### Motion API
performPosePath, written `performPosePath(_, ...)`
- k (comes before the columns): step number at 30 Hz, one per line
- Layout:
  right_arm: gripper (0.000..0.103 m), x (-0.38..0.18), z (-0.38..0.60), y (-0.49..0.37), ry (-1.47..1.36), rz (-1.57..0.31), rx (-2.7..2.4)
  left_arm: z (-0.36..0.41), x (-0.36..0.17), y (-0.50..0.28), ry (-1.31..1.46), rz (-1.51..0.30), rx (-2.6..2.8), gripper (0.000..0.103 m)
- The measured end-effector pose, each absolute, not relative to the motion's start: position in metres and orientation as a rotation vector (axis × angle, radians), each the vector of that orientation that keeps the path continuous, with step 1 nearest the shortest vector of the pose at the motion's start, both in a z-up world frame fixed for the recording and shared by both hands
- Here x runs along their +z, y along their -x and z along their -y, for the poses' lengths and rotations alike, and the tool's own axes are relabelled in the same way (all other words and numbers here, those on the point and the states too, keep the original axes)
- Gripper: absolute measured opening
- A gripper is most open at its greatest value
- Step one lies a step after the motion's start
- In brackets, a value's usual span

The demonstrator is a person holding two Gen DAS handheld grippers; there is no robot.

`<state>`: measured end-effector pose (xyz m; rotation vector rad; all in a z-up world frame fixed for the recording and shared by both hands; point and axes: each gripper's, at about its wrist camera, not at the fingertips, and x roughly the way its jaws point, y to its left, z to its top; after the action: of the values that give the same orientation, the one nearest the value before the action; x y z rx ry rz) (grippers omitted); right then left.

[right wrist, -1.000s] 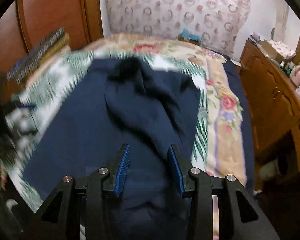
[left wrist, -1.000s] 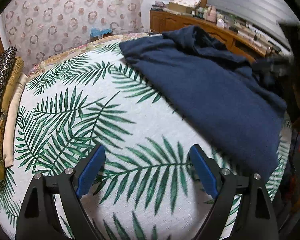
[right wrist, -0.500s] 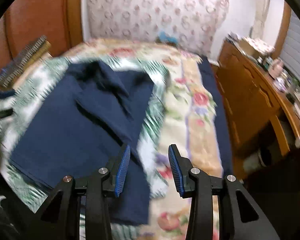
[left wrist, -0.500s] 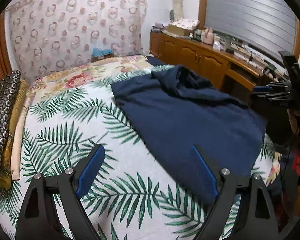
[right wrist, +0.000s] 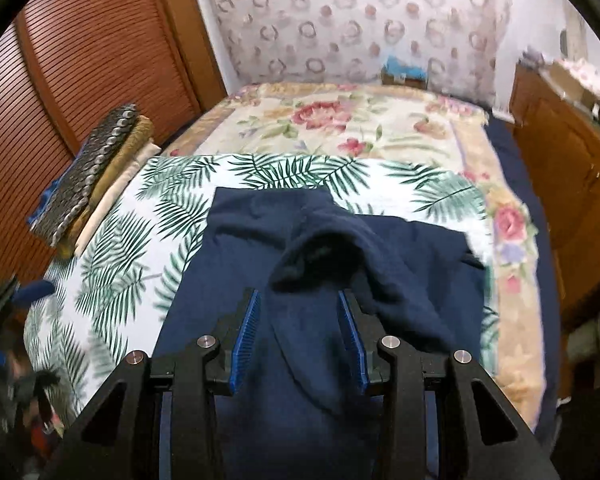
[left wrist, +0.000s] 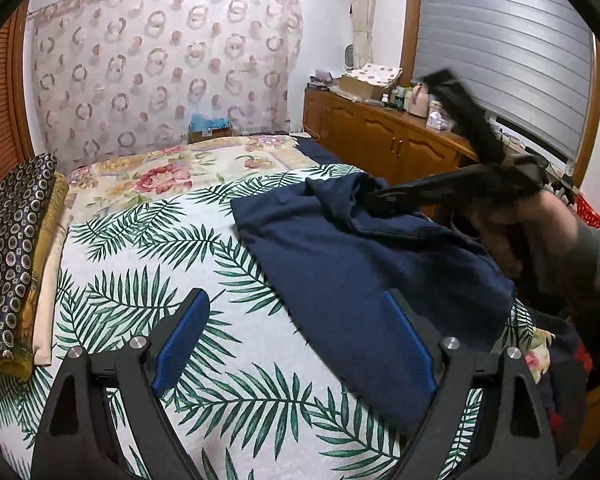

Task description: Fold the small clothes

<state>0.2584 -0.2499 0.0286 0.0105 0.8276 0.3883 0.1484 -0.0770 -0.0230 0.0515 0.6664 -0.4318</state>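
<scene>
A navy blue garment (left wrist: 360, 264) lies spread on the palm-leaf sheet (left wrist: 140, 260), with a rumpled hump (right wrist: 320, 240) at its far end. My left gripper (left wrist: 294, 300) hovers above the sheet at the garment's near left edge, jaws wide open and nothing between them. My right gripper (right wrist: 298, 296) hangs over the garment just short of the hump, jaws partly apart and gripping nothing. The left wrist view shows it blurred (left wrist: 380, 196), tips at the hump, with a hand (left wrist: 540, 232) behind it.
A stack of folded fabrics (left wrist: 16, 256) lies along the bed's left edge, beside a louvred wooden door (right wrist: 80, 60). A floral blanket (left wrist: 160, 172) covers the far half of the bed. A wooden cabinet (left wrist: 380, 136) with clutter on top lines the right wall.
The left gripper rose and tipped up, so more of the room shows. The right gripper swung right off the garment, then back over it. Neither pair of jaws changed its opening.
</scene>
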Motion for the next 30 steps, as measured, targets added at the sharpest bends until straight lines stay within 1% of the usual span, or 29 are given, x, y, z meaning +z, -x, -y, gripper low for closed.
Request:
performPosePath(7,0.041,0.009,0.234,-0.311,-0.091,-0.893,0.359,0.072,-0.034,-0.149,-0.034,-0.689,-0.435,0.088)
performPosePath(8,0.031,0.007,0.235,-0.314,-0.096,-0.894,0.360,0.071,-0.035,-0.149,-0.032,-0.692,-0.435,0.088)
performPosePath(9,0.010,0.010,0.235,-0.315,-0.096,-0.890,0.360,0.070,-0.036,-0.149,-0.031,-0.694,-0.435,0.088)
performPosePath(10,0.008,0.010,0.235,-0.318,-0.086,-0.879,0.354,0.069,-0.037,-0.148,-0.031,-0.696,-0.435,0.088)
performPosePath(14,0.007,0.043,0.269,-0.304,-0.121,-0.701,0.276,0.062,-0.041,-0.146,-0.016,-0.702,-0.442,0.088)
performPosePath(17,0.007,0.063,0.312,-0.301,-0.175,-0.640,0.079,0.060,-0.044,-0.147,-0.008,-0.707,-0.439,0.088)
performPosePath(19,0.012,0.066,0.326,-0.304,-0.154,-0.639,0.009,0.061,-0.046,-0.149,-0.001,-0.715,-0.441,0.088)
performPosePath(21,0.014,0.061,0.331,-0.310,-0.128,-0.693,-0.013,0.063,-0.048,-0.148,-0.007,-0.720,-0.443,0.088)
performPosePath(22,0.017,0.057,0.331,-0.313,-0.109,-0.723,-0.007,0.064,-0.048,-0.148,-0.011,-0.722,-0.444,0.088)
performPosePath(24,0.054,0.047,0.327,-0.318,-0.082,-0.795,0.043,0.067,-0.051,-0.150,-0.019,-0.728,-0.452,0.088)
performPosePath(25,0.056,0.041,0.323,-0.319,-0.062,-0.829,0.063,0.069,-0.051,-0.149,-0.025,-0.730,-0.454,0.088)
performPosePath(28,0.056,0.039,0.316,-0.312,-0.014,-0.822,0.087,0.076,-0.054,-0.148,-0.046,-0.735,-0.463,0.088)
performPosePath(30,0.056,0.043,0.317,-0.303,-0.037,-0.808,0.130,0.082,-0.056,-0.146,-0.061,-0.744,-0.470,0.088)
